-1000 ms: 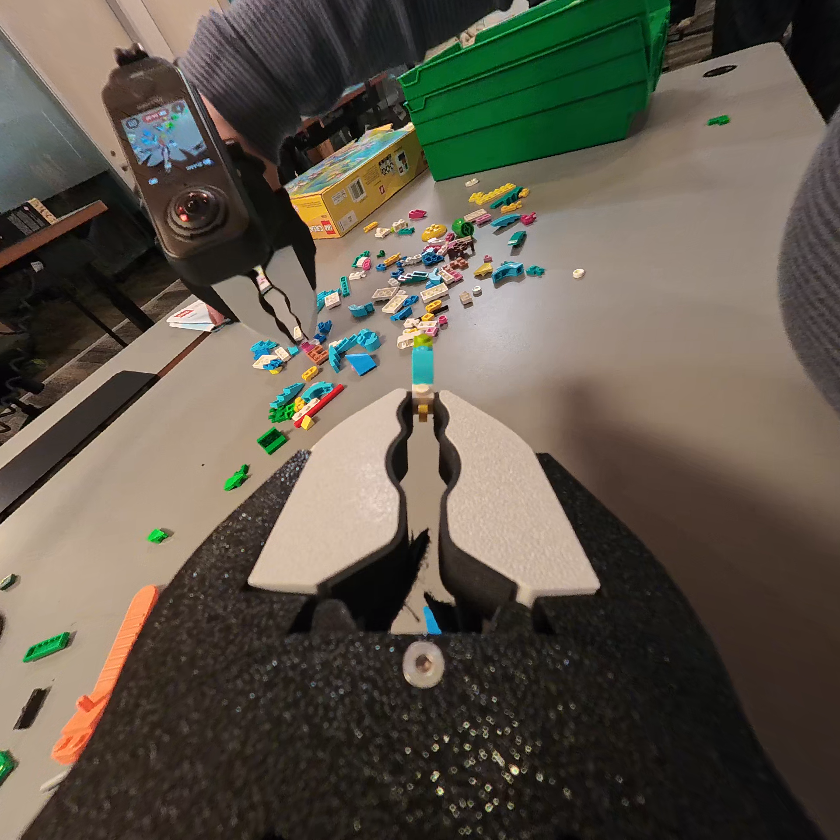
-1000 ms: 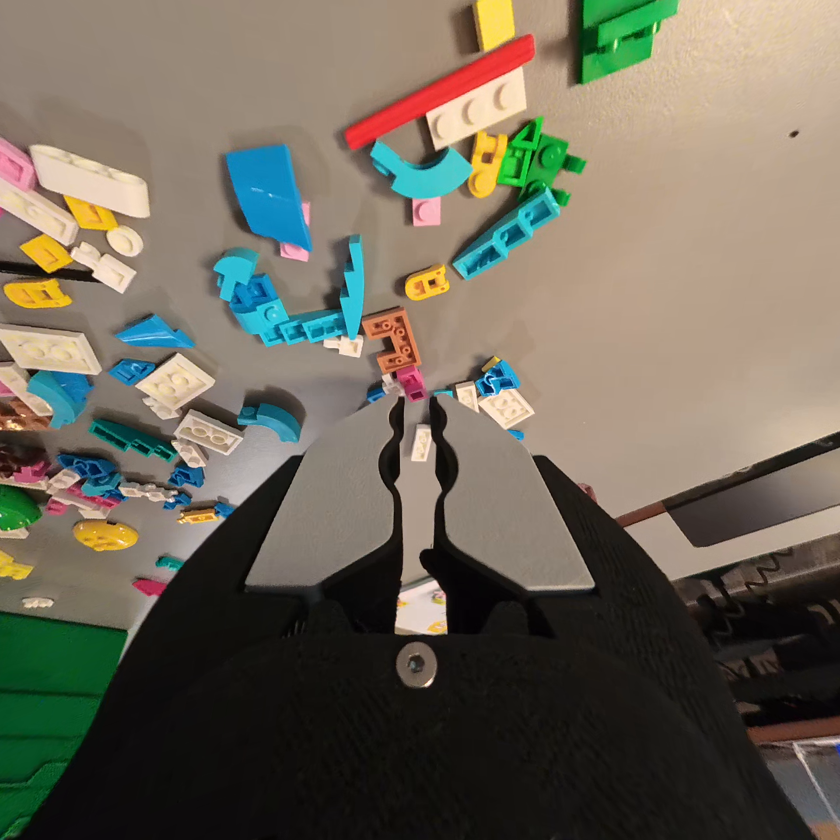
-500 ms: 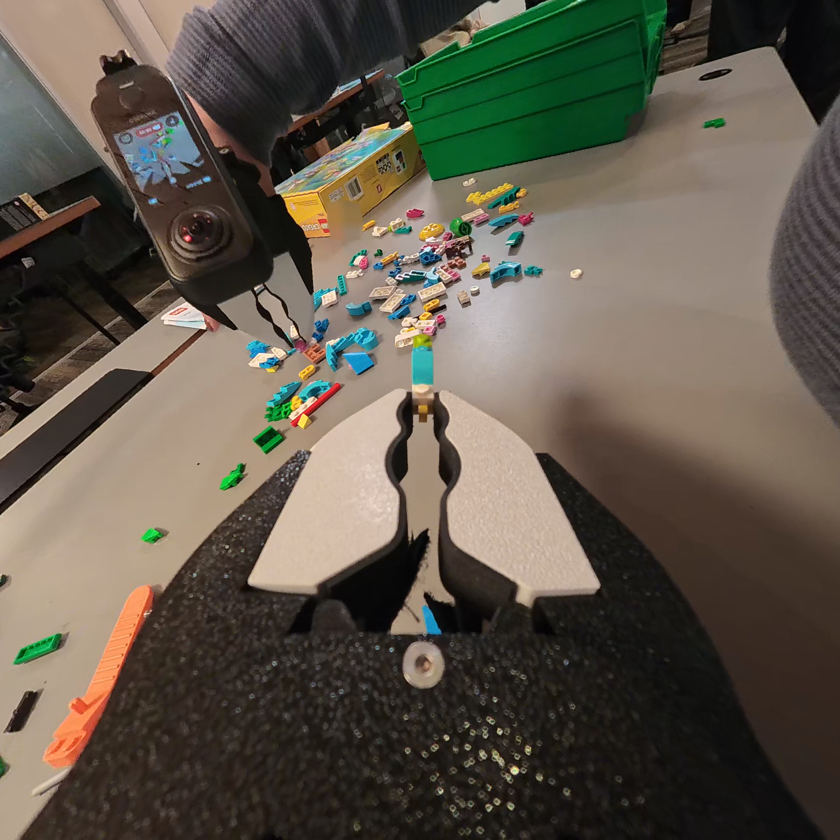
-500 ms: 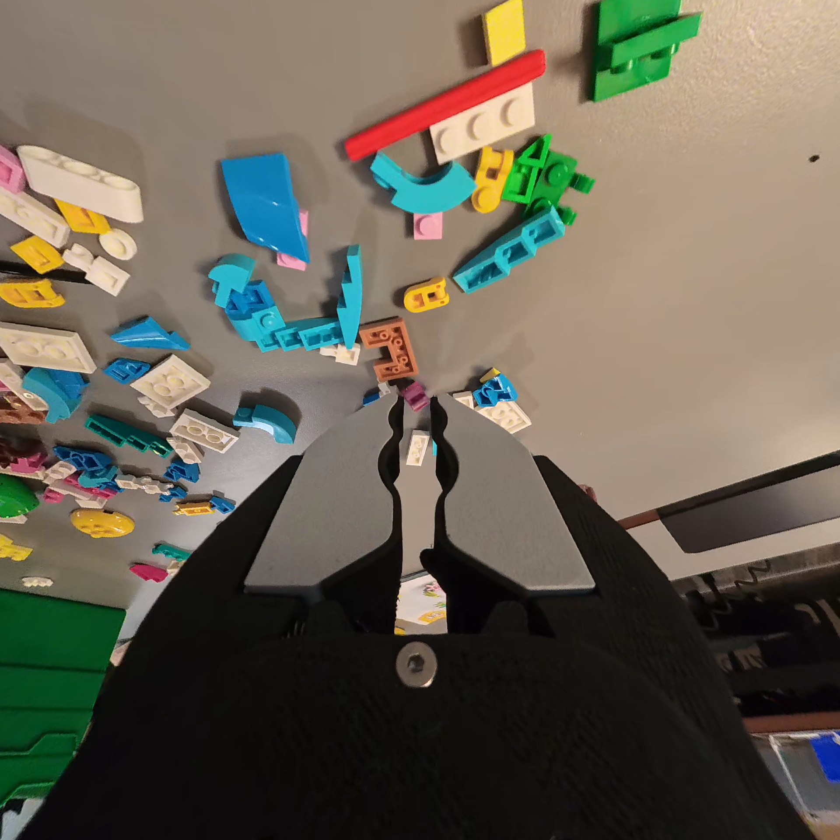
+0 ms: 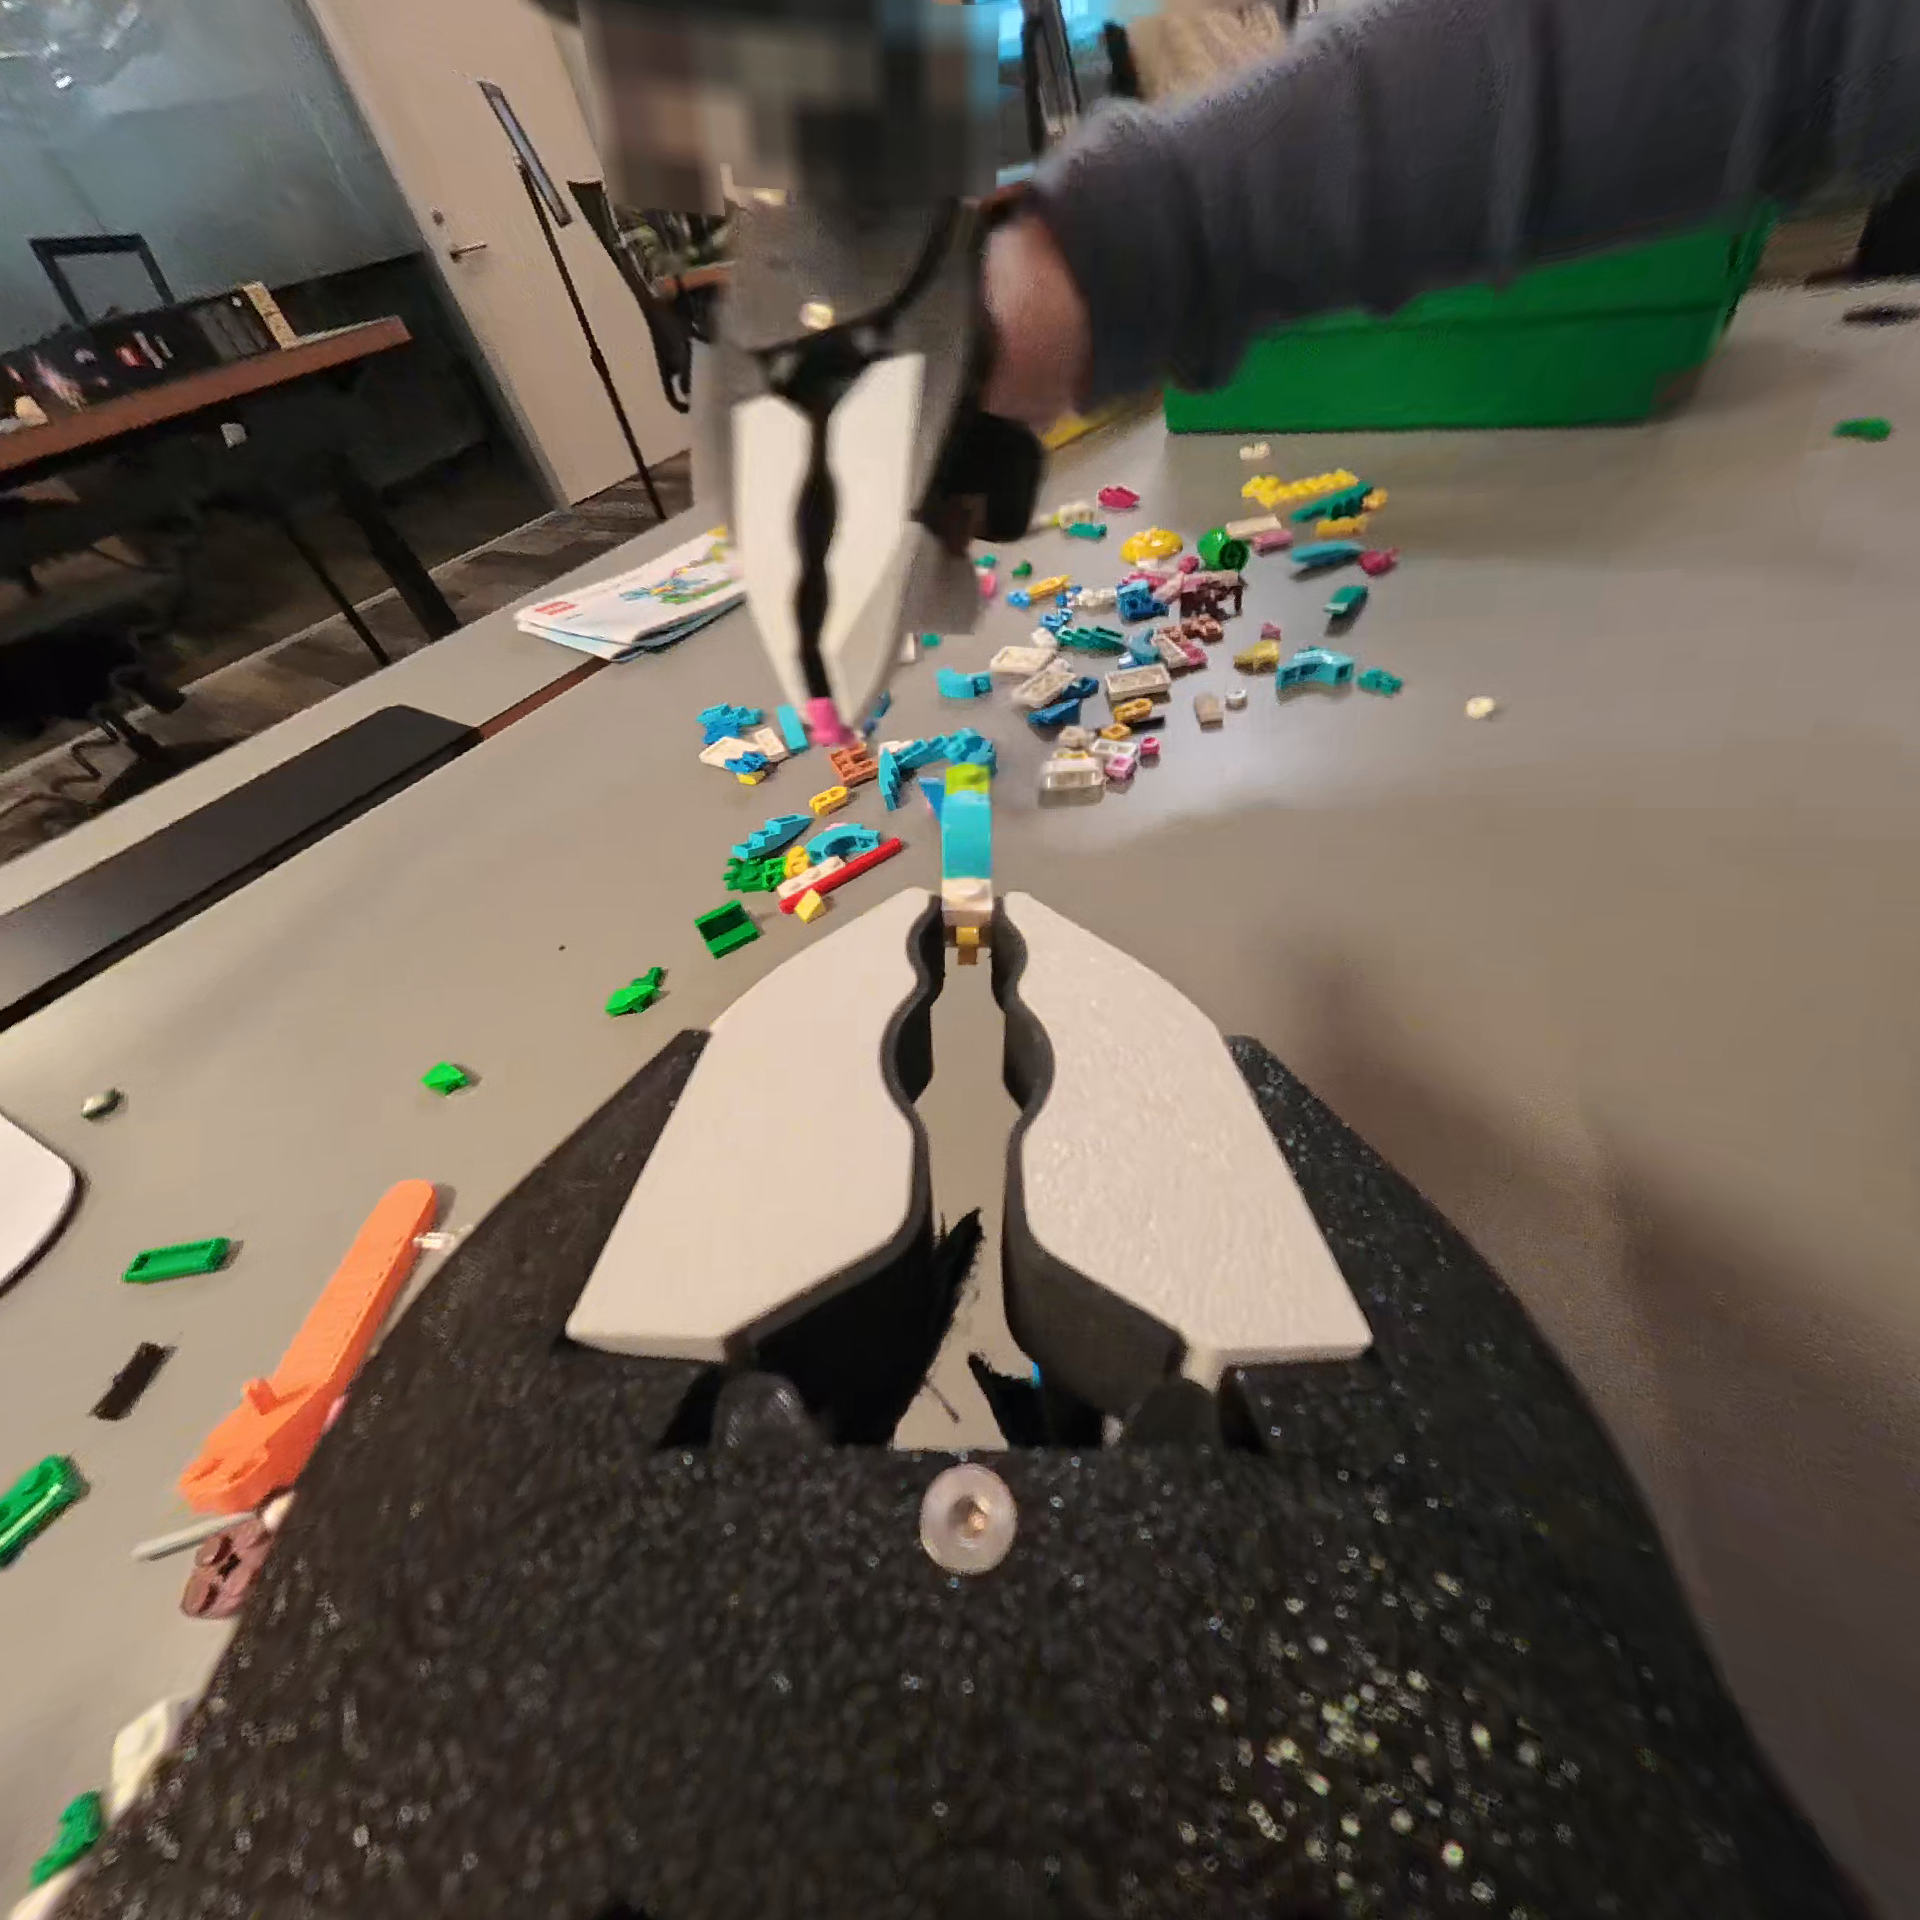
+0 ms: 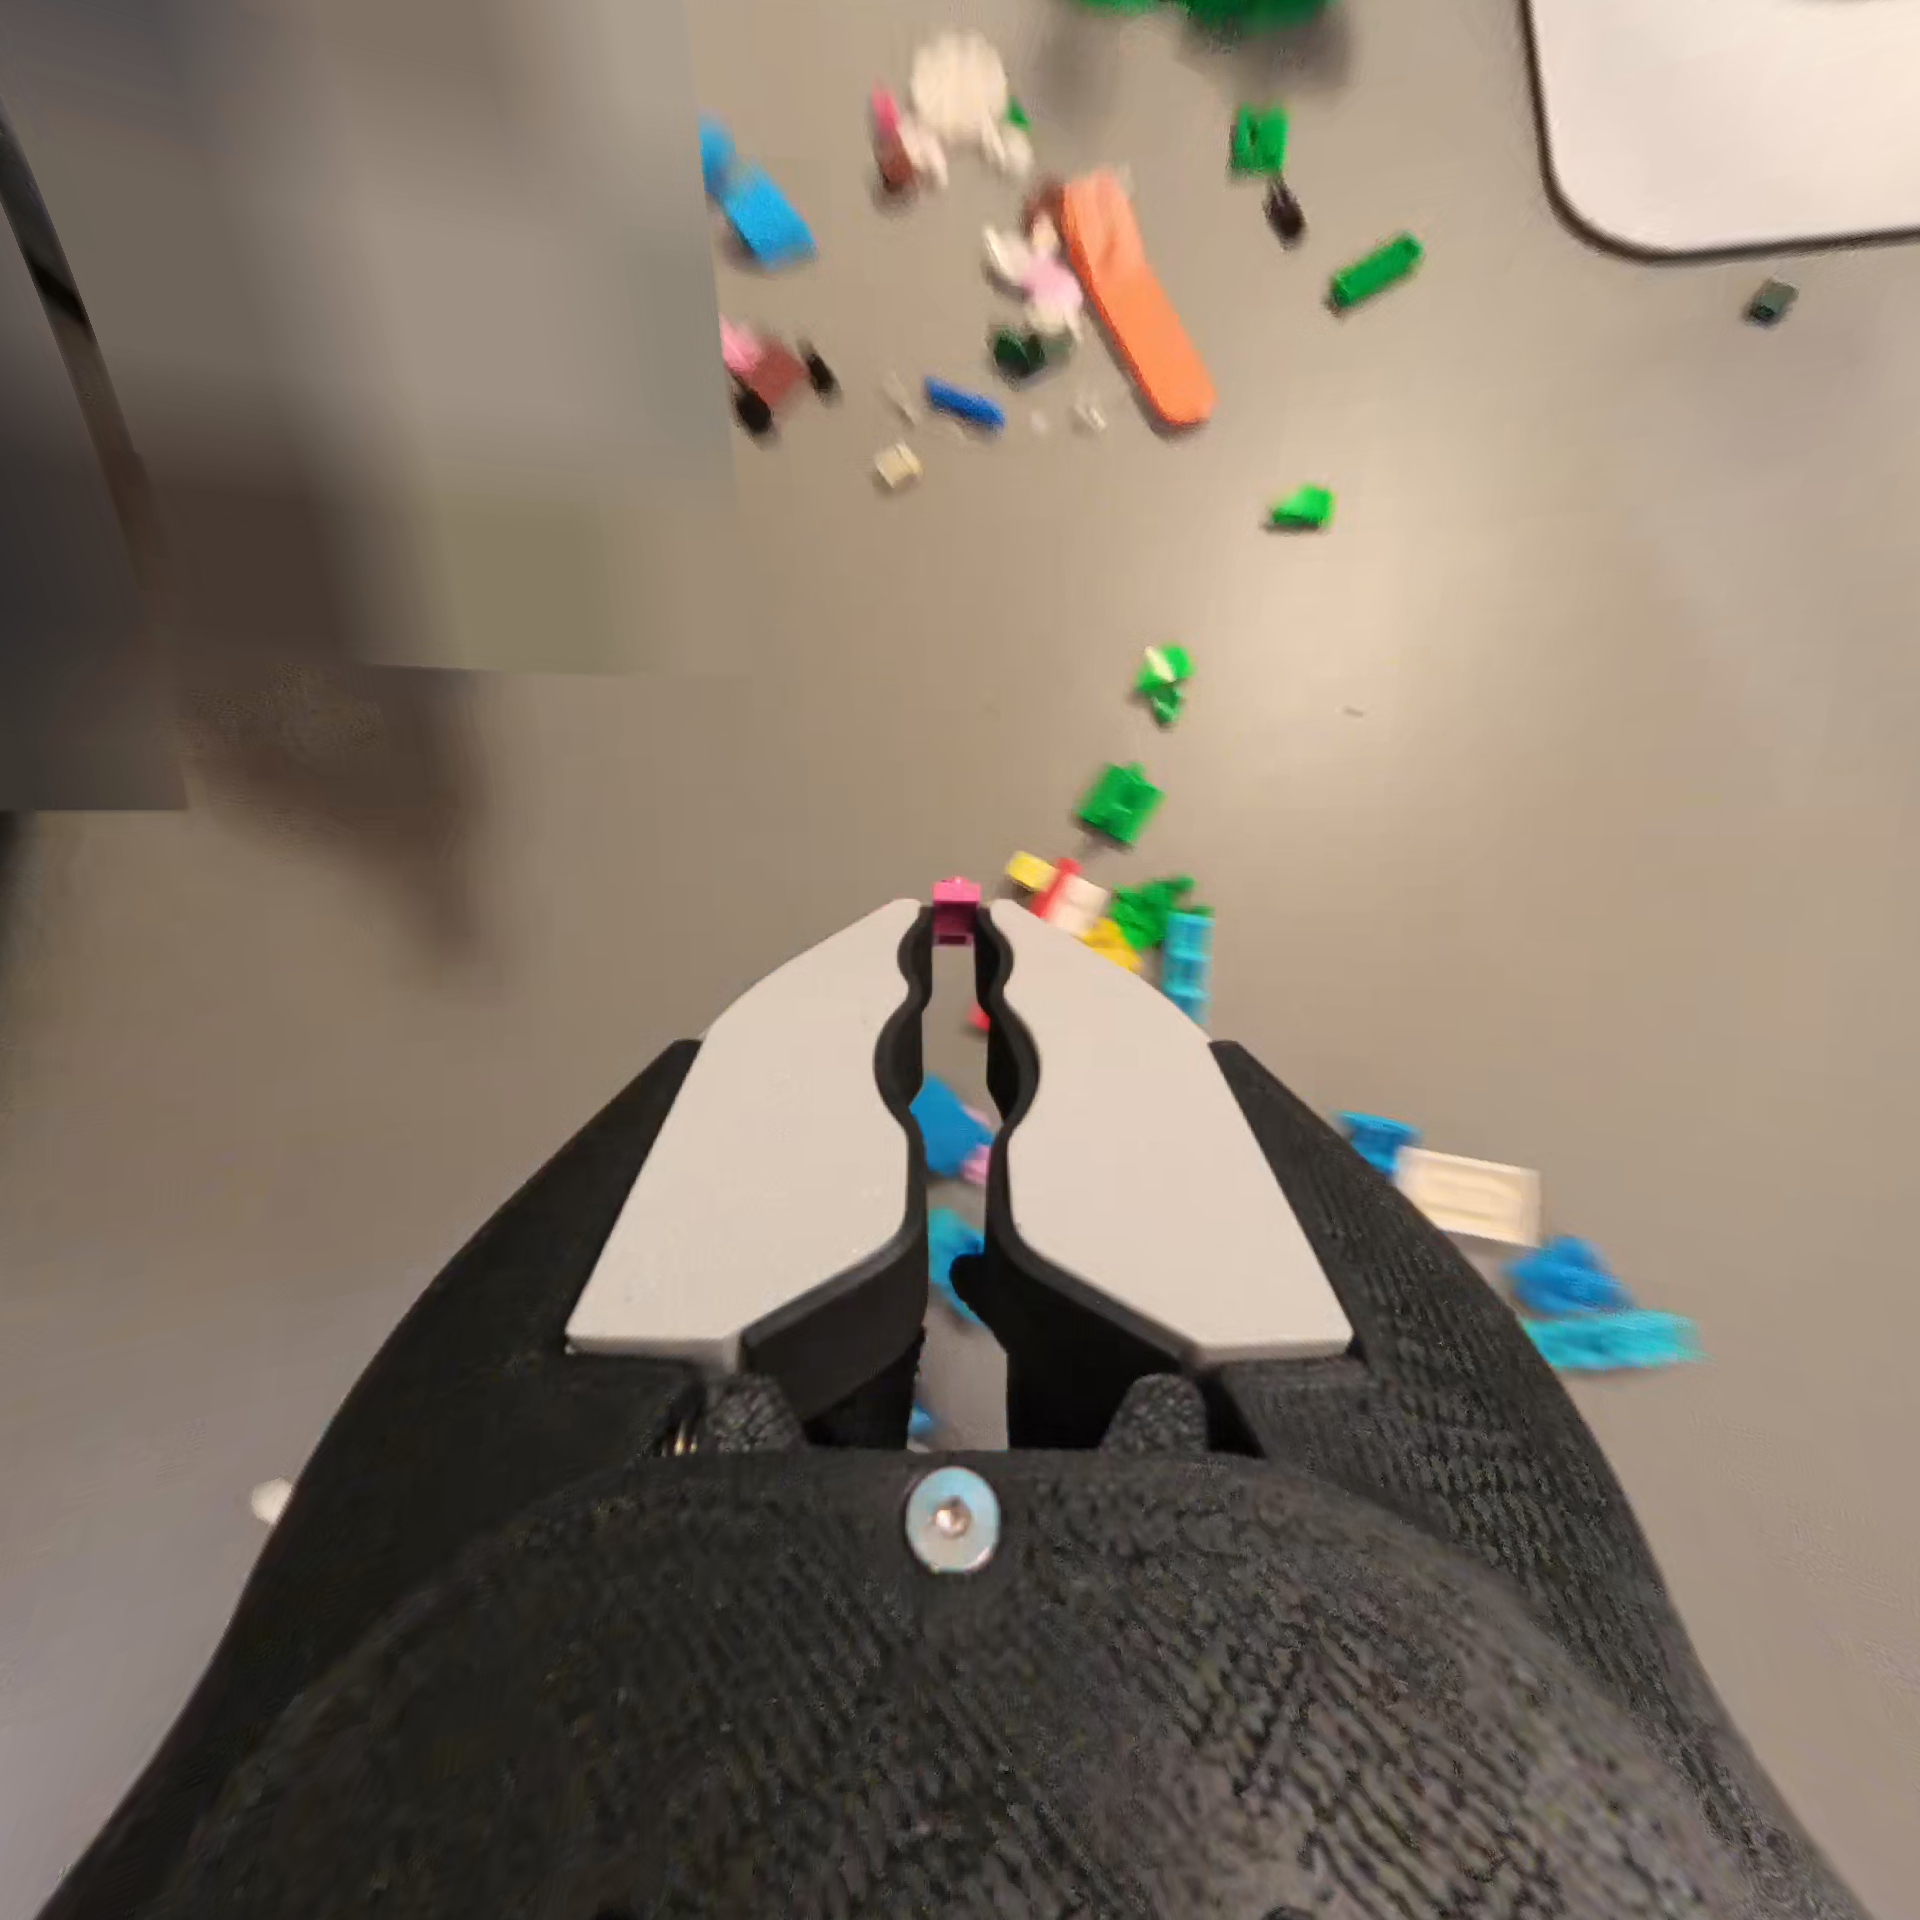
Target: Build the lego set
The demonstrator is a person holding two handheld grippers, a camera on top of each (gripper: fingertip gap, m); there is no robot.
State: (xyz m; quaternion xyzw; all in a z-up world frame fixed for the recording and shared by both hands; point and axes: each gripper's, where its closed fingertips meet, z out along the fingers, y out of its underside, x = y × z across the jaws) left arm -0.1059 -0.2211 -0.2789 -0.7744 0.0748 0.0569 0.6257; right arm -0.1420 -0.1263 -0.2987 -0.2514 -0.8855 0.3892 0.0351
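My left gripper (image 5: pixel 968 914) is shut on a small lego assembly (image 5: pixel 966 836): a white and tan base with a light blue column and a lime top, held above the grey table (image 5: pixel 1455 1039). My right gripper (image 6: pixel 956 920) is shut on a small magenta brick (image 6: pixel 954 912). In the left wrist view the right gripper (image 5: pixel 826 707) hangs point-down over the near edge of the loose brick pile (image 5: pixel 1122 644), with the magenta brick (image 5: pixel 823 719) at its tips. Both right wrist and left wrist views are blurred by motion.
Green bins (image 5: pixel 1475 353) stand at the back of the table. An instruction booklet (image 5: pixel 634 603) lies at the left edge. An orange brick separator (image 5: pixel 312 1351) and scattered green pieces (image 5: pixel 634 997) lie near left. A white sheet corner (image 6: pixel 1725 114) shows in the right wrist view. The tips of one gripper are about 12 centimeters away from the tips of the other. The orange brick separator (image 5: pixel 312 1351) lies around 15 centimeters away from my left fingertips. It is also in sight in the right wrist view (image 6: pixel 1129 277).
My right gripper closed on the magenta brick, lifted it out of the pile and swung toward the near side of the table. My left gripper still holds the assembly, little moved.
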